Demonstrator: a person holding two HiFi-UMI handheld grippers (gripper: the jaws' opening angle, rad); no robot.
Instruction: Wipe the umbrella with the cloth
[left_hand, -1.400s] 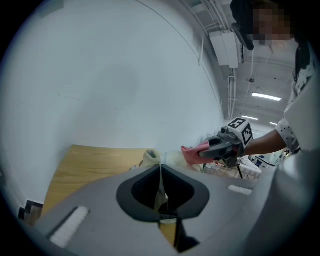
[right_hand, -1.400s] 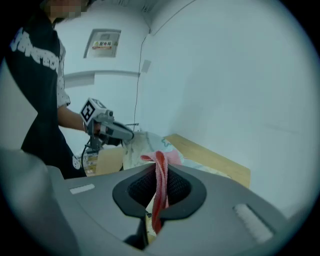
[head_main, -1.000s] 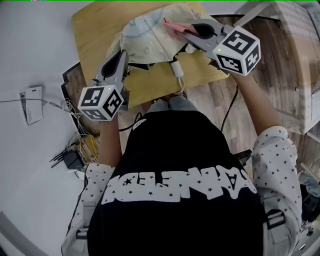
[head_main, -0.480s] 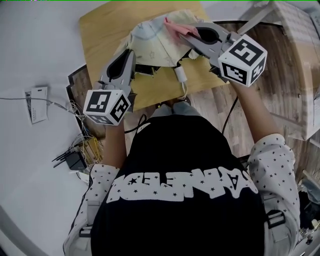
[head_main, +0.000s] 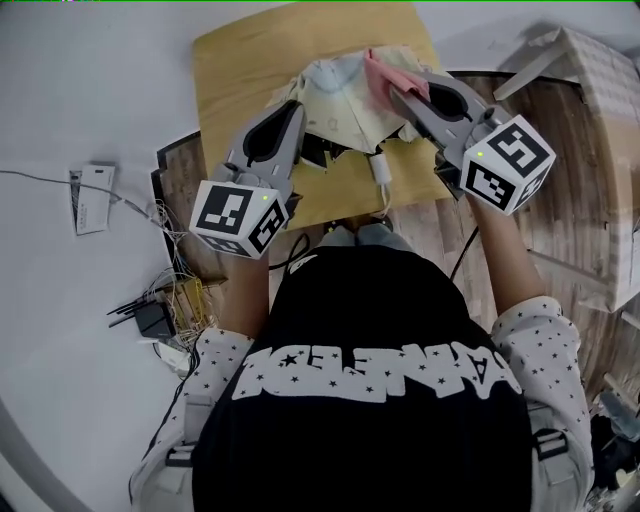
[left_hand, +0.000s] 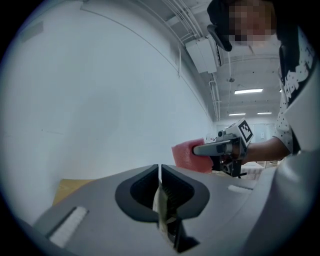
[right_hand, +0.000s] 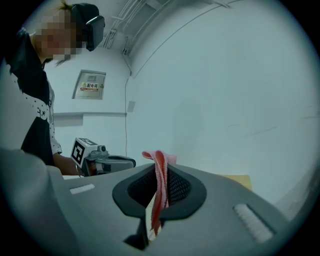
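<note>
Left gripper clamps the pale fabric umbrella; right gripper pinches the pink cloth over it. Wiping seems underway, not finished.

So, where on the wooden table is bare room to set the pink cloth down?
Bare wood lies along the table's left side, between its edge and the umbrella, and at the far edge. The middle and right are crowded: the umbrella, the left gripper, the right gripper with the pink cloth.
</note>
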